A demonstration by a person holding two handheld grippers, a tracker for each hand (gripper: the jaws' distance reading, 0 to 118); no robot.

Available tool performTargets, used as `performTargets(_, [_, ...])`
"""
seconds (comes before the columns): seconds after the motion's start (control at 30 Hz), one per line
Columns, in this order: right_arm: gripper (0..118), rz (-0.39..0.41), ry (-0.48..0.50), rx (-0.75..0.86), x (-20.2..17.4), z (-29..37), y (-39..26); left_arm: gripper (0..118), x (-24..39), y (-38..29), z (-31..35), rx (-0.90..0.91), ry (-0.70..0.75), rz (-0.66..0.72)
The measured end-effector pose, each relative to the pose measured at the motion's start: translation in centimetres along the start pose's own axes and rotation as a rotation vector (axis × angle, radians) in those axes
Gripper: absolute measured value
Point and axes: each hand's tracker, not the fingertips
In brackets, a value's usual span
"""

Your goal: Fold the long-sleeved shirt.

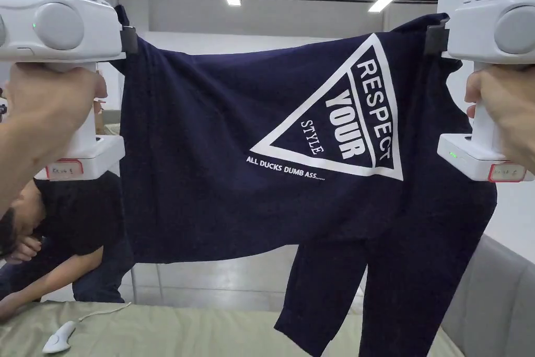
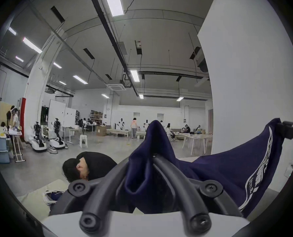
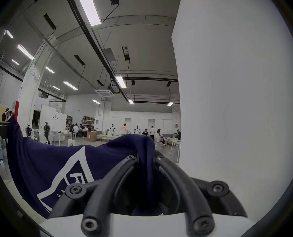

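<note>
The head view looks level and forward, close behind the navy blue printed long-sleeved shirt (image 1: 219, 164). Each gripper view sits directly behind its own black claw, angled upward toward the ceiling across the hall. Both gripper views share the white pillar (image 2: 255, 69), the ceiling light strips (image 3: 88, 4) and the distant work area.
</note>
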Motion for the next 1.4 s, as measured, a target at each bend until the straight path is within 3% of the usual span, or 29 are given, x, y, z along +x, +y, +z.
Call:
performTargets(0.23, [11, -0.035, 0.058, -0.086, 0.6, 1.1, -8.4, 8, -0.5, -9.1, 0.3, -0.102, -0.025, -0.004])
performTargets(0.4, [11, -0.008, 0.104, -0.207, 1.3, 5.1, -15.2, 8, -0.8, -16.3, 4.7, -0.195, -0.051, -0.026])
performTargets(0.47, [11, 0.023, 0.126, -0.249, 1.5, 7.7, -17.9, 8, -1.1, -18.9, 7.0, -0.222, -0.065, -0.034])
performTargets(0.63, [11, -0.003, 0.151, -0.349, 2.8, 15.8, -25.0, 8, -2.3, -25.4, 14.2, -0.349, -0.11, 0.037])
performTargets(0.7, [11, -0.057, 0.154, -0.383, 3.4, 19.3, -28.1, 8, -2.6, -28.5, 17.4, -0.396, -0.113, 0.06])
performTargets(0.83, [11, -0.013, 0.195, -0.51, 3.8, 27.1, -34.7, 8, -2.4, -34.5, 24.2, -0.494, -0.113, 0.049])
performTargets(1.0, [11, -0.046, 0.235, -0.629, 4.8, 36.6, -41.5, 8, -3.9, -41.3, 33.0, -0.639, -0.176, 0.088])
performTargets(1.17, [11, 0.037, 0.312, -0.81, 3.8, 45.8, -45.0, 8, -4.6, -44.6, 41.8, -0.746, -0.212, 0.153])
performTargets(1.2, [11, 0.056, 0.367, -0.85, 3.6, 47.0, -45.7, 8, -4.6, -45.4, 43.4, -0.805, -0.244, 0.134])
performTargets(1.3, [11, 0.12, 0.374, -0.978, 3.7, 49.2, -48.8, 8, -5.0, -47.7, 46.7, -0.906, -0.257, 0.028])
performTargets(1.4, [11, 0.13, 0.415, -1.106, 3.5, 50.7, -50.4, 8, -5.5, -49.6, 48.7, -0.999, -0.255, 0.0])
